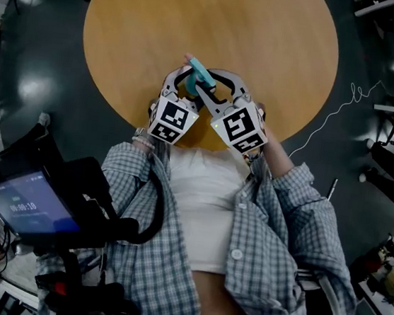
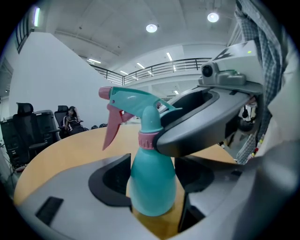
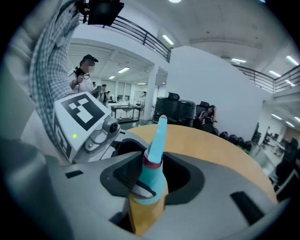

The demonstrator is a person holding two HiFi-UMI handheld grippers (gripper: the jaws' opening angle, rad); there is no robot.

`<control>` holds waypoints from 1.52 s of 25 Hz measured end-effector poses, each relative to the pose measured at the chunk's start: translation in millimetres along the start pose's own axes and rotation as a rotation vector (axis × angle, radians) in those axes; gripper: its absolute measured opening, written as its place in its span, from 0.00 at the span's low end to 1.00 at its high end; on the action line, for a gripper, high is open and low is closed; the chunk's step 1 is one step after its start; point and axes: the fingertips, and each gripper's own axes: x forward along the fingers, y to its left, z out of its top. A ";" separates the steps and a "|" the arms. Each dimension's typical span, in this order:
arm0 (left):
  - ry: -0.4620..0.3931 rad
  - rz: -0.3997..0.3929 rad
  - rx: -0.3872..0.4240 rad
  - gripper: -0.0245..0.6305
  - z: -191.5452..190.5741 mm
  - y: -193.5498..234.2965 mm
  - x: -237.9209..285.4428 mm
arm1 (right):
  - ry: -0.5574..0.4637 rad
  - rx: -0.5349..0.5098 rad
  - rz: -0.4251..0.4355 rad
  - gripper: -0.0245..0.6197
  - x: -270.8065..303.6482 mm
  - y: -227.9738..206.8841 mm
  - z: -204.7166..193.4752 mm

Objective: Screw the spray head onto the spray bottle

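Round wooden table (image 1: 267,48) is standing on dark floor (image 1: 37,62) in an open hall. Above it, left gripper (image 1: 184,84), jaws wide, is clamping the spray bottle (image 2: 153,180). Right gripper (image 3: 152,171) is pinching the spray head (image 2: 136,101) at its pink collar.

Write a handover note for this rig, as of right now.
Left claw: shut on teal plastic spray bottle body, at near edge of round wooden table.
Right claw: shut on pink collar of teal spray head with pink trigger.
Done: head sits on bottle neck.
Left: tightness not visible; turn collar until snug.
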 end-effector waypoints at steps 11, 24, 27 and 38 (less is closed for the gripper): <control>-0.004 0.019 -0.006 0.49 0.1 0.0 1.0 | -0.033 0.224 -0.177 0.24 1.3 -1.8 -2.9; -0.007 -0.021 -0.002 0.49 -1.9 -2.6 1.6 | 0.022 0.049 0.371 0.25 -0.6 -3.0 -8.3; -0.005 -0.026 -0.001 0.49 -2.8 -3.0 1.4 | 0.027 0.038 0.420 0.24 4.6 -1.6 -6.9; -0.012 0.000 -0.029 0.49 -2.0 -1.2 -2.3 | -0.051 0.038 0.037 0.22 -7.0 4.8 -5.1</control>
